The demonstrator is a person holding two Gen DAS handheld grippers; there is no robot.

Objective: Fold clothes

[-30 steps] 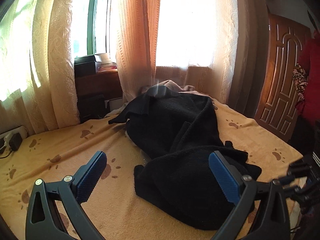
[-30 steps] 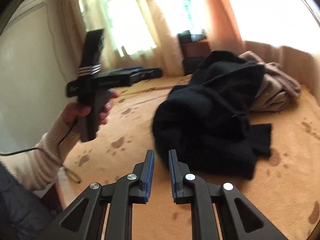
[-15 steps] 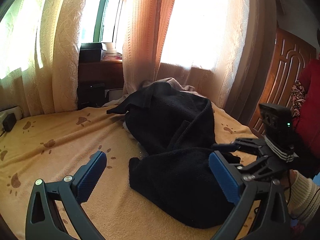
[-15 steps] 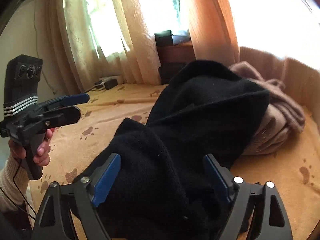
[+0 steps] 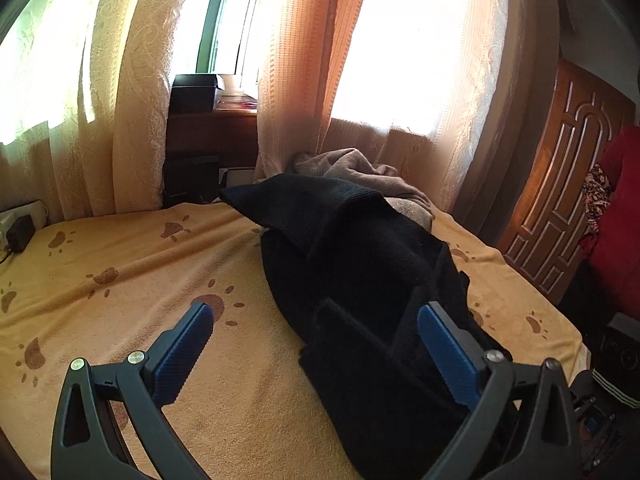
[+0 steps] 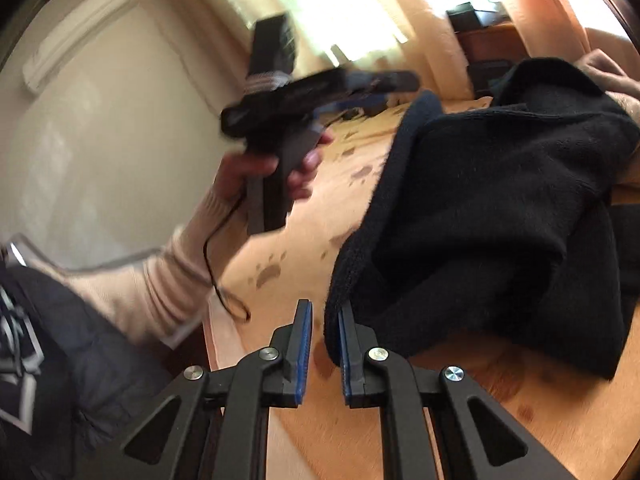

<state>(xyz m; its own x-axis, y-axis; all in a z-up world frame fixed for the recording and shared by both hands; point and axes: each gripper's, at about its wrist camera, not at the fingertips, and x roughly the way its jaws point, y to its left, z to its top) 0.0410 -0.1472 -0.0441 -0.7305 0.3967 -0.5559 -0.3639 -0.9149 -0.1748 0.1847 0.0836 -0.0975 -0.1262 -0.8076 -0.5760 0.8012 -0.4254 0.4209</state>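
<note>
Trouble could come first from the big black garment [image 5: 360, 272], which lies in a loose heap on the yellow bed cover [image 5: 120, 264] with paw prints, partly on top of a beige garment [image 5: 360, 168] by the curtains. If it gets pulled while still bunched up, it may drag that beige one along or fold crooked. The right gripper [image 6: 324, 320] has only a thin bit of the black edge between its blue pads, and its jaws are closing, nearly together; so small a bite could slip out. The left gripper [image 5: 316, 336] tilts down over the near end of the black garment with its jaws wide apart, holding nothing. The person's left hand [image 6: 272, 160] grips its handle, and the pale sleeve [image 6: 168, 280] reaches in from the side, blurred.
</note>
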